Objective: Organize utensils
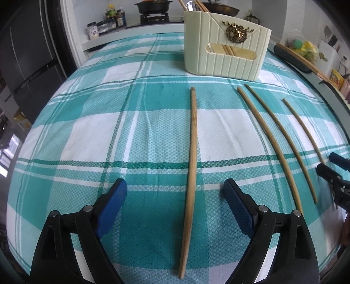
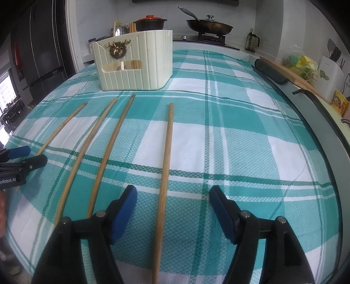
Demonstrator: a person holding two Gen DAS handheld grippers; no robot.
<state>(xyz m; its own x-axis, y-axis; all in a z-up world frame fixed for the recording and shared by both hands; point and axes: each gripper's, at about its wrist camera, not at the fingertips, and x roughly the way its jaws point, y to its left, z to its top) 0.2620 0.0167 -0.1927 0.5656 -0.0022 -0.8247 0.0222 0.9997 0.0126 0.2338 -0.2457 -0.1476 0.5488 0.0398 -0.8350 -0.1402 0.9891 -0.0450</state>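
Note:
Several wooden chopsticks lie side by side on a teal plaid cloth. In the left wrist view, the leftmost chopstick (image 1: 192, 153) lies between the open jaws of my left gripper (image 1: 175, 185); two more (image 1: 269, 139) (image 1: 286, 139) and a fourth (image 1: 304, 129) lie to its right. In the right wrist view, the rightmost chopstick (image 2: 165, 166) lies between the open jaws of my right gripper (image 2: 172, 192). A cream utensil holder (image 1: 225, 43) (image 2: 135, 61) with a gold wreath emblem stands behind, holding chopsticks and a spoon. Each gripper shows in the other's view (image 1: 332, 166) (image 2: 32, 157).
The cloth (image 2: 240, 153) covers a counter. Behind are a stove with a dark pot (image 2: 151, 23) and a lidded pan (image 2: 209, 26), and bottles (image 1: 113, 17). A wooden board (image 2: 291, 74) and a black object (image 2: 271, 72) sit on the right ledge. A fridge (image 1: 26, 54) stands left.

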